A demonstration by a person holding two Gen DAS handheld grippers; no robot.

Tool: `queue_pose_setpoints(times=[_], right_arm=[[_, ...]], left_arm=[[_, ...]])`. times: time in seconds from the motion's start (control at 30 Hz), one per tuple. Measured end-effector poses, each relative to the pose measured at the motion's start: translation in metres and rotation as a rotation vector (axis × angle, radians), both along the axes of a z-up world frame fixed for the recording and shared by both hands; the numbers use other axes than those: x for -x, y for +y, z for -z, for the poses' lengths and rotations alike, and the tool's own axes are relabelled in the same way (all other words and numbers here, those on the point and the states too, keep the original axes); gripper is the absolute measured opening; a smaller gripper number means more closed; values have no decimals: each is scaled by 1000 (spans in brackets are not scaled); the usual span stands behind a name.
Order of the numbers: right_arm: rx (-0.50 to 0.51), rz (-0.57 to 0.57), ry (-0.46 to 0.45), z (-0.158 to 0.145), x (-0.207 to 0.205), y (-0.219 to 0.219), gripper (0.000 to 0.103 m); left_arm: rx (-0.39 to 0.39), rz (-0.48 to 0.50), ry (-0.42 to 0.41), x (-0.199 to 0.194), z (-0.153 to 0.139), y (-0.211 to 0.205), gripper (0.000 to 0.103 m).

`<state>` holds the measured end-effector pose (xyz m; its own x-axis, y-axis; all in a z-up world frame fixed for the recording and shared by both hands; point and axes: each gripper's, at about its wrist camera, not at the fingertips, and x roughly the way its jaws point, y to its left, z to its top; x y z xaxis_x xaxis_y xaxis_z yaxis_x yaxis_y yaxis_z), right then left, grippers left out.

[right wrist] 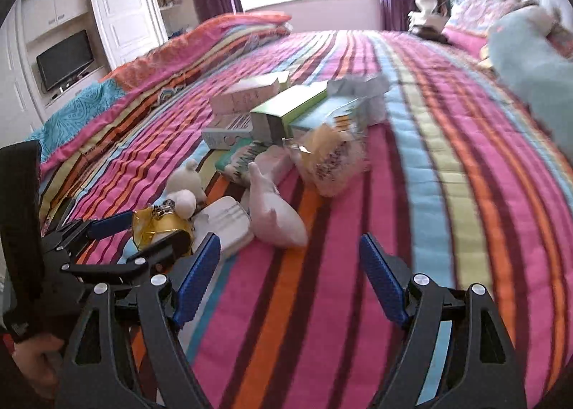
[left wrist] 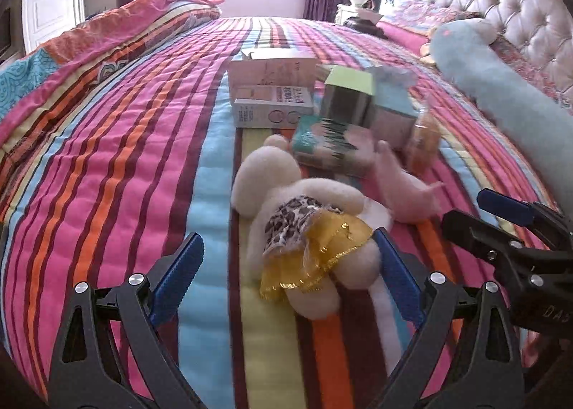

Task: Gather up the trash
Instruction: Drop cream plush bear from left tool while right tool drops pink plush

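Boxes behind plush toy, seemingly.

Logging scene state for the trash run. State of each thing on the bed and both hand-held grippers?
left hand-held gripper: open, plush doll between its fingers
right hand-held gripper: open, empty
plush doll: lying down
pink box: top flap open
green box: lying tilted on the pile
plastic bag: crumpled, blurred
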<state>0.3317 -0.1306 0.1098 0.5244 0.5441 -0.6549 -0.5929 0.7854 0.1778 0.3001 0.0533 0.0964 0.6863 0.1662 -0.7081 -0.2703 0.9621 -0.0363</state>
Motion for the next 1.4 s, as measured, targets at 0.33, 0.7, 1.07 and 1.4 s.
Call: queue_pose_setpoints(times=[0.33, 0.7, 1.07, 1.4], right_arm=[[54, 5, 73, 22, -31, 28, 72], [34, -1, 32, 12, -5, 14, 34], [-88, 29, -21, -12, 82, -52, 34], [-126, -74, 73, 36, 257, -77, 34]], left_arm=[[-18, -10, 46, -24, 12, 31, 91], [116, 64, 9, -14, 10, 50, 62], [167, 142, -153, 109, -29, 57, 62], [184, 310, -95, 290, 4, 0, 62]])
